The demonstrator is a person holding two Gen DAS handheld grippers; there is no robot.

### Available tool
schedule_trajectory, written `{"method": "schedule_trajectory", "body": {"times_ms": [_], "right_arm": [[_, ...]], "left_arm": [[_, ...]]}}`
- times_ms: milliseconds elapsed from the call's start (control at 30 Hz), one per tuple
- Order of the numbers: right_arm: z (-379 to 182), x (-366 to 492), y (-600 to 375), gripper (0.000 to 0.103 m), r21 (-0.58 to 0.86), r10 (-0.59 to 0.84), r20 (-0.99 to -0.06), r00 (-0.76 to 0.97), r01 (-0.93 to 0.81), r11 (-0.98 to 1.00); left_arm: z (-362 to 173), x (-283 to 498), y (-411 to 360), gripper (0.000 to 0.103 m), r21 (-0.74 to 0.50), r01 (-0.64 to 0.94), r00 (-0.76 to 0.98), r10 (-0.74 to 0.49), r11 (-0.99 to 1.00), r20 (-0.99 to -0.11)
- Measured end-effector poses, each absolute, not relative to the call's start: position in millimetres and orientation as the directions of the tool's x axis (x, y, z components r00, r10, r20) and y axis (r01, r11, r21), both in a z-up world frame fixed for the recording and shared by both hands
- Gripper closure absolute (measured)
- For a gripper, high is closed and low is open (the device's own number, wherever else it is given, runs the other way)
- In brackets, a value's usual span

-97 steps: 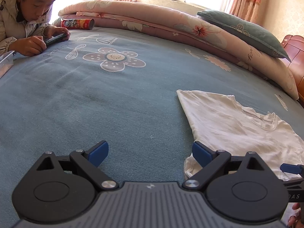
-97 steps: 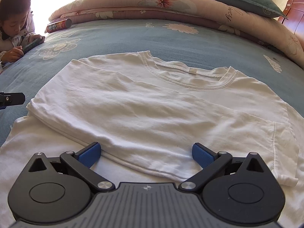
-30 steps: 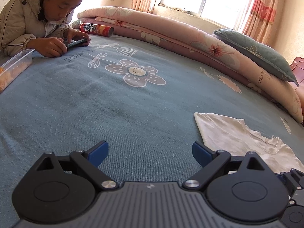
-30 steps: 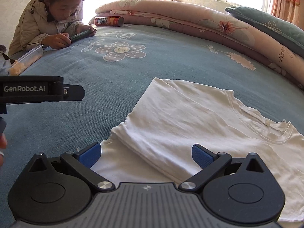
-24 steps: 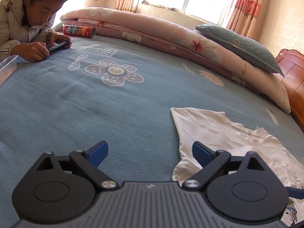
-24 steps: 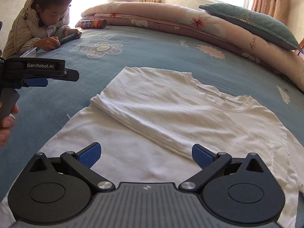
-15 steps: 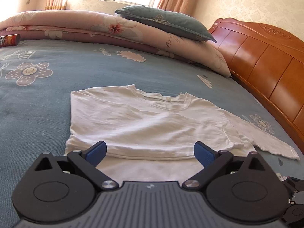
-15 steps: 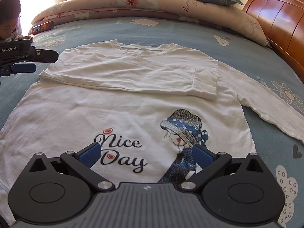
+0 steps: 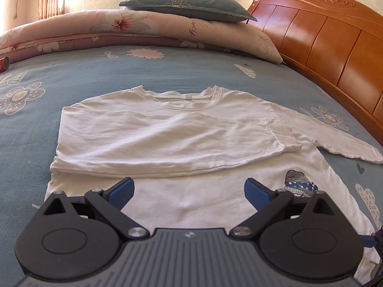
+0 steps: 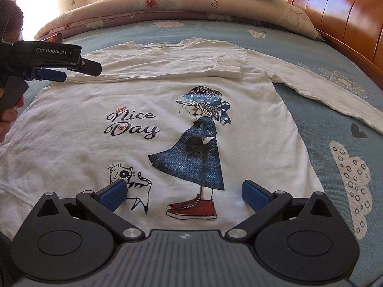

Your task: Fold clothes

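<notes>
A white long-sleeved shirt (image 10: 71, 148) with a "Nice Day" print and a girl in a blue dress lies flat on the blue bed cover (image 10: 335, 124). Its left sleeve (image 9: 167, 141) is folded across the chest. The other sleeve (image 10: 323, 91) stretches out to the right. My left gripper (image 9: 189, 191) hovers open over the shirt's middle, nothing between its blue pads. My right gripper (image 10: 183, 192) hangs open above the shirt's lower part, near the printed red shoes. The left gripper (image 10: 51, 70) also shows at the left of the right wrist view, held by a hand.
A rolled pink floral quilt (image 9: 119, 33) with a green pillow (image 9: 189, 7) lies along the far side of the bed. A wooden headboard (image 9: 335, 55) runs along the right. A red can (image 9: 3, 64) rests at the far left by the quilt.
Both grippers swung round from the bed's left side toward the shirt and drew back, so the whole print now shows. The shirt itself has not moved. Both stayed open.
</notes>
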State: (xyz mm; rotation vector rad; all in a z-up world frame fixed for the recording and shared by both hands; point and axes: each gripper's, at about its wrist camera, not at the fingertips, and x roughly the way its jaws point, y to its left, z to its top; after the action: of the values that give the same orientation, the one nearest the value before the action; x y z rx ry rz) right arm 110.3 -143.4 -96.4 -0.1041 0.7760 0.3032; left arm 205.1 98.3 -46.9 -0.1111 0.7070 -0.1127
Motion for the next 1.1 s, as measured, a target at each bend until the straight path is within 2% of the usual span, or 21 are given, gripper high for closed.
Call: {"method": "schedule_trajectory", "body": {"times_ms": [100,233,400,467,600,700,800,933,1100], "right_arm": [[-98.8,104.2,-144.0,0.0,0.002,0.227,-0.681,0.696,-0.308,0.952],[-81.2,115.5,-184.0,0.0,0.157,0.267,-0.649,0.713,-0.219,0.963],[-58.1,130.5,-236.5,0.0,0.356,0.31,-0.599,0.739,-0.101,0.929],[-50.5,141.6,-284.0,0.0,0.437,0.278,-0.561,0.78,-0.005,0.899],[-57.3,165.2,-398.8,0.002,0.618,0.145,-0.514,0.846,0.248,0.746],[-86.8,172.1,-482.6,0.014,0.768,0.074,-0.495,0.866,0.396,0.503],[-108.0,178.0,-528.4,0.02,0.813,0.017,-0.477,0.879,0.434,0.389],[-127.9,190.7,-554.7,0.03,0.852,-0.008,-0.434,0.901,0.413,0.322],[-129.6,214.2,-567.2,0.03,0.84,-0.03,-0.428,0.903,0.41,0.356]], "left_arm": [[-48.7,204.7,87.7,0.005,-0.124,0.1,0.756,-0.156,0.987,-0.635],[-63.8,208.1,74.8,0.005,-0.079,0.114,0.758,-0.138,0.99,-0.637],[-73.4,213.3,78.3,0.005,-0.1,0.099,0.742,-0.141,0.99,-0.655],[-74.7,213.5,80.0,0.005,-0.1,0.099,0.741,-0.14,0.99,-0.656],[-81.7,217.9,87.5,0.005,-0.132,0.058,0.739,-0.131,0.99,-0.661],[-86.2,221.0,95.8,0.005,-0.168,0.02,0.746,-0.126,0.986,-0.654],[-87.4,223.0,100.0,0.005,-0.192,0.006,0.755,-0.13,0.981,-0.643],[-91.7,225.3,95.4,0.005,-0.145,0.017,0.763,-0.107,0.989,-0.638],[-95.7,227.0,88.7,0.004,-0.088,0.026,0.771,-0.076,0.996,-0.632]]}}
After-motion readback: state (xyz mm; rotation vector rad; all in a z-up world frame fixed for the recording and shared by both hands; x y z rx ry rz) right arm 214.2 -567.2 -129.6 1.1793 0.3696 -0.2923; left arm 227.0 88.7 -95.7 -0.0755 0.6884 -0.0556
